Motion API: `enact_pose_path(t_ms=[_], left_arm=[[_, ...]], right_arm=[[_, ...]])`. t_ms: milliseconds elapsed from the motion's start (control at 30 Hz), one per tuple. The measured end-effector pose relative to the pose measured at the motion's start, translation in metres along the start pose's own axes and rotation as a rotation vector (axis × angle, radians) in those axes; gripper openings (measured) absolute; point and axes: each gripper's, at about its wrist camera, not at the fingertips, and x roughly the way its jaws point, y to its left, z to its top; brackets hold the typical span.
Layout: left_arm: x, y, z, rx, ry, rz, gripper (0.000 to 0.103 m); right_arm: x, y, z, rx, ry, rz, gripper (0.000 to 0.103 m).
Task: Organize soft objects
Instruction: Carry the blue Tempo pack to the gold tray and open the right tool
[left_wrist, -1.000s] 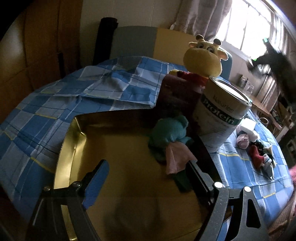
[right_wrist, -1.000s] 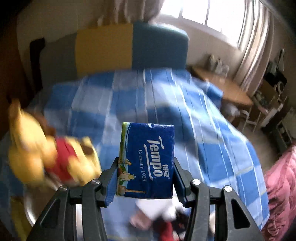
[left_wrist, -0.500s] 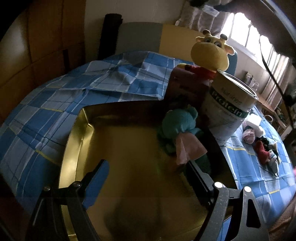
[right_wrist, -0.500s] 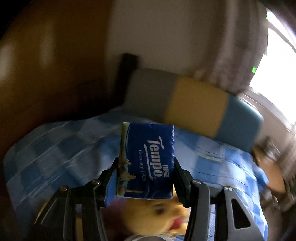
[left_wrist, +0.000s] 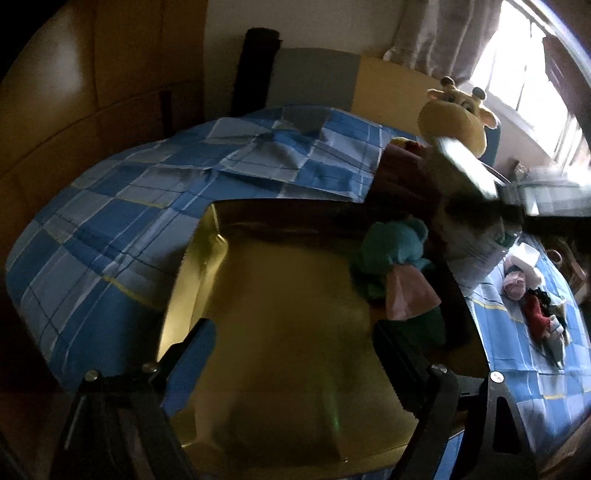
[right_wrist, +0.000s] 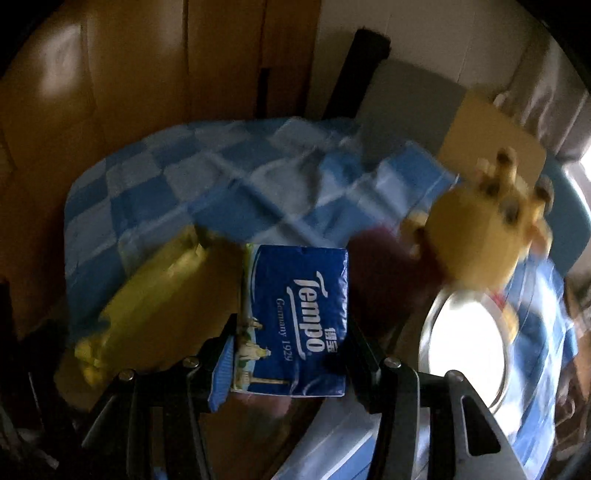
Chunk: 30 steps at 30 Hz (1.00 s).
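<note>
My right gripper (right_wrist: 291, 332) is shut on a blue Tempo tissue pack (right_wrist: 295, 321) and holds it above the gold tray (right_wrist: 155, 291); it shows as a blur (left_wrist: 476, 199) in the left wrist view. My left gripper (left_wrist: 291, 350) is open and empty over the gold tray (left_wrist: 207, 266). A teal plush with a pink cloth (left_wrist: 395, 258) lies at the tray's right side. A yellow giraffe plush (left_wrist: 454, 118) stands behind a dark red box (left_wrist: 402, 173); it also shows in the right wrist view (right_wrist: 480, 236).
A protein can (right_wrist: 465, 343) stands right of the tray, beside the giraffe. A heap of small soft items (left_wrist: 532, 291) lies on the blue checked bedspread (left_wrist: 129, 206) at the right. A headboard (left_wrist: 332, 81) and wooden wall stand behind.
My right gripper has swung left and down with the tissue pack, from over the bed to over the tray. My left gripper has tilted slightly and stays open.
</note>
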Motion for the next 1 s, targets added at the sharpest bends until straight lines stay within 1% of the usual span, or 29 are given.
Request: enact_pose_path(t_ms=[67, 167, 233, 367, 500, 700, 767, 800, 833, 867, 1000], left_arm=[[-0.002, 0.002, -0.001, -0.004, -0.004, 0.008, 0.087], [-0.004, 0.003, -0.004, -0.010, -0.005, 0.014, 0.089], [-0.006, 0.006, -0.006, -0.026, -0.001, 0.011, 0.092], [-0.008, 0.011, -0.011, -0.060, 0.002, 0.002, 0.094], [-0.009, 0.013, -0.015, -0.063, 0.004, 0.012, 0.094], [-0.011, 0.008, -0.019, -0.046, 0.002, 0.013, 0.094], [-0.012, 0.006, -0.019, -0.038, 0.000, 0.010, 0.094], [-0.012, 0.005, -0.020, -0.035, 0.000, 0.010, 0.094], [-0.012, 0.003, -0.020, -0.033, 0.001, 0.010, 0.094], [-0.012, 0.002, -0.020, -0.031, 0.001, 0.008, 0.094], [-0.014, -0.006, -0.020, -0.004, -0.003, 0.007, 0.094]], right_arm=[[0.003, 0.012, -0.025, 0.018, 0.021, 0.023, 0.053], [0.008, 0.025, -0.051, 0.048, 0.053, 0.037, 0.053], [0.014, 0.029, -0.066, 0.076, 0.070, 0.040, 0.053], [0.030, 0.034, -0.086, 0.132, 0.113, 0.044, 0.053], [0.047, 0.031, -0.100, 0.208, 0.157, 0.017, 0.053], [0.053, 0.031, -0.102, 0.228, 0.131, -0.018, 0.056], [0.052, 0.031, -0.103, 0.234, 0.122, -0.013, 0.061], [0.050, 0.031, -0.104, 0.240, 0.115, 0.000, 0.064], [0.047, 0.030, -0.106, 0.246, 0.106, 0.016, 0.070], [0.044, 0.030, -0.107, 0.250, 0.092, 0.028, 0.072], [0.027, 0.027, -0.110, 0.275, 0.040, 0.024, 0.072]])
